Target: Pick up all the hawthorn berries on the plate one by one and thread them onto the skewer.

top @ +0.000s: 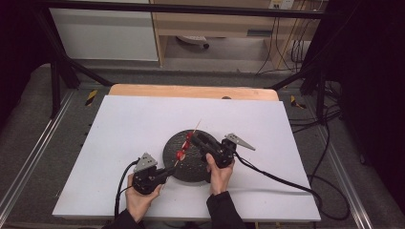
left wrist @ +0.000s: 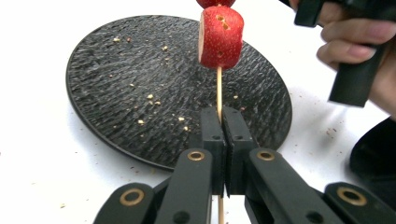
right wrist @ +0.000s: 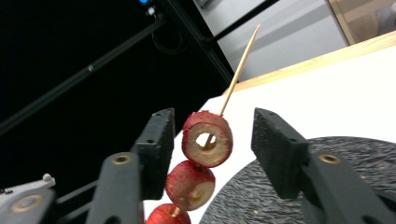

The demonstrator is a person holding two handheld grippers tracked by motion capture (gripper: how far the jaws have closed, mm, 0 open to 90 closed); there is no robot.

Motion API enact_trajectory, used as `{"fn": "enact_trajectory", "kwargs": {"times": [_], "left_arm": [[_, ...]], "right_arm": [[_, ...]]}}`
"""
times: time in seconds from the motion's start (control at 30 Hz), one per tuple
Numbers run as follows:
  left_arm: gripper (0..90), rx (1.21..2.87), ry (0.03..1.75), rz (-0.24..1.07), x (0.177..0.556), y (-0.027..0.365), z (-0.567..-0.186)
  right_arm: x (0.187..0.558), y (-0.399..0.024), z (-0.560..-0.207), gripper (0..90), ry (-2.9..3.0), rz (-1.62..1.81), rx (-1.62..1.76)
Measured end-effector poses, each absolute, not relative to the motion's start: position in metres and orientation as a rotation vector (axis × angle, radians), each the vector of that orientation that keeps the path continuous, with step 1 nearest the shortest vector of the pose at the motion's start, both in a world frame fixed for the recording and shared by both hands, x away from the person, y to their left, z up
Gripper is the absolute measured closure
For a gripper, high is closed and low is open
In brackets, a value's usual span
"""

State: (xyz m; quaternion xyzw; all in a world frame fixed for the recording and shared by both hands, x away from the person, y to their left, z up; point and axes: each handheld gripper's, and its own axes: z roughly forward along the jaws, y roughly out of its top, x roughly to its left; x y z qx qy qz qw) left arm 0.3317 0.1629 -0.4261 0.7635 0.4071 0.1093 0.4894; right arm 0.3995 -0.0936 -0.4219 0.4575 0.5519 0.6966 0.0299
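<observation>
A thin wooden skewer (top: 197,126) carries three red, cored fruit pieces (top: 183,149) and slants over a round black plate (top: 191,168). My left gripper (top: 170,171) is shut on the skewer's lower end; in the left gripper view its jaws (left wrist: 225,126) pinch the stick (left wrist: 218,88) below the lowest piece (left wrist: 220,37). My right gripper (top: 195,137) is at the upper pieces. In the right gripper view its jaws (right wrist: 215,126) stand on either side of the top piece (right wrist: 207,138) with a gap at each pad. The bare tip (right wrist: 240,65) points up beyond them.
The plate (left wrist: 116,84) holds small crumbs and lies on a white sheet (top: 124,129) over a wooden table. Cables trail from both grippers toward the front and right. Black frame bars (top: 62,62) stand at the back and sides.
</observation>
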Motion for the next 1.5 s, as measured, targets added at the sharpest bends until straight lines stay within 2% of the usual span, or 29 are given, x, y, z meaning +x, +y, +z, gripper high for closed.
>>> {"fn": "enact_trajectory", "kwargs": {"times": [0.17, 0.33, 0.6, 0.9, 1.5], "left_arm": [[88.4, 1.866, 0.982, 0.282, 0.332, 0.167, -0.426], [88.3, 1.879, 0.979, 0.291, 0.332, 0.17, -0.425], [88.3, 1.897, 0.982, 0.296, 0.331, 0.177, -0.424], [88.3, 1.911, 0.995, 0.281, 0.332, 0.184, -0.422], [88.3, 1.979, 1.002, 0.261, 0.338, 0.181, -0.422]], "right_arm": [[0.403, -0.102, -0.412, 29.4, 1.826, 2.02, 1.373], [0.405, -0.112, -0.405, 16.2, 1.998, 1.863, 1.32], [0.404, -0.13, -0.401, 5.0, 2.199, 1.602, 1.199], [0.4, -0.155, -0.41, 0.5, 2.331, 1.387, 1.143], [0.381, -0.216, -0.441, 0.9, 2.396, 1.251, 1.143]]}}
